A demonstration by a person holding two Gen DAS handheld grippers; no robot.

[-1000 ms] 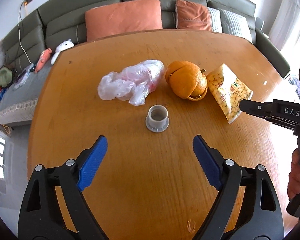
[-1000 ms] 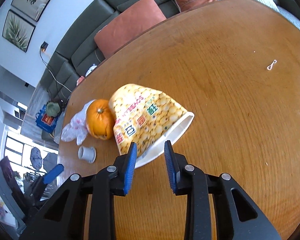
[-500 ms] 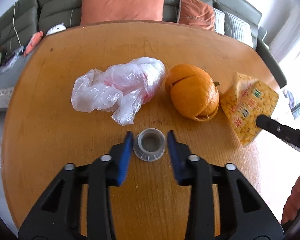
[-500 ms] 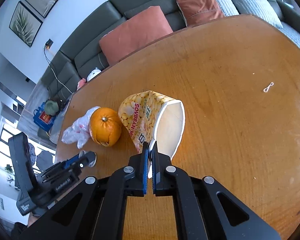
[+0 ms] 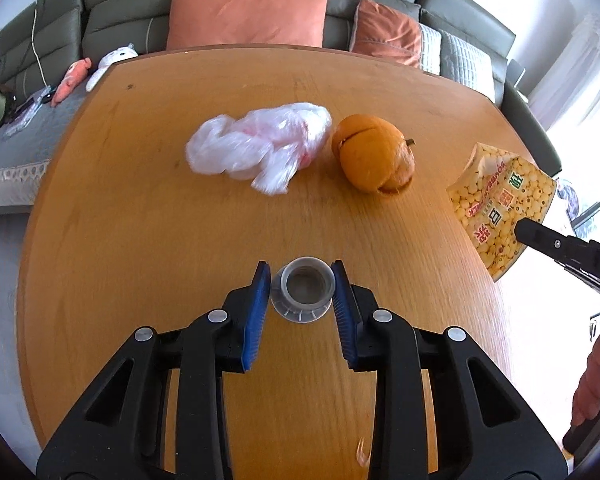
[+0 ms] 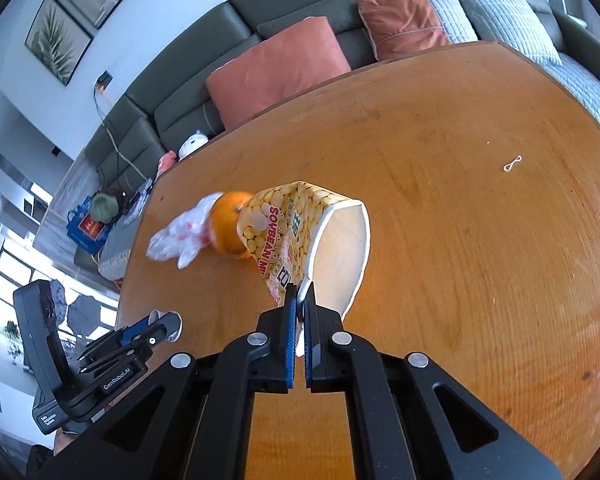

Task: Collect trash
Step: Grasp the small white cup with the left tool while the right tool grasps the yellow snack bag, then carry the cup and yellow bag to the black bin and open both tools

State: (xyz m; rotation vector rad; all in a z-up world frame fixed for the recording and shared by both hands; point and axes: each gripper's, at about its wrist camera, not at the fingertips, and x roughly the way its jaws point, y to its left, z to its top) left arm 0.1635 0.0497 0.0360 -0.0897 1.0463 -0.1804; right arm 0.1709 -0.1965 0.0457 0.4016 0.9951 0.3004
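Grey sofa cushions ring a round wooden tabletop [image 5: 140, 240] where the trash lies scattered. Nearest the left gripper [image 5: 300, 292] stands a small grey plastic cup [image 5: 303, 292], mouth up on its flared base; the blue fingers [image 5: 258, 304] press its sides, gripping it. Upright as it is, its wall offers two opposite faces for a pinch from above. The right gripper [image 6: 299, 304] is closed on the rim of a yellow soybean-milk carton [image 6: 300, 228], whose cut-open white mouth faces the camera. Held by that thin edge, the carton hangs tilted with its far end low, and I judge the open mouth could serve to receive other scraps. Beyond lie an orange peel [image 5: 374, 158] and, just beside it, a crumpled plastic bag [image 5: 256, 146], both untouched on the wood; a small twist of string [image 6: 512, 164] lies well apart.

A second ago the left fingers stood wide with the cup ahead of them, and the right fingers straddled the carton's rim while it lay flat. Both pairs have just closed, and the carton is now lifted at its mouth end.
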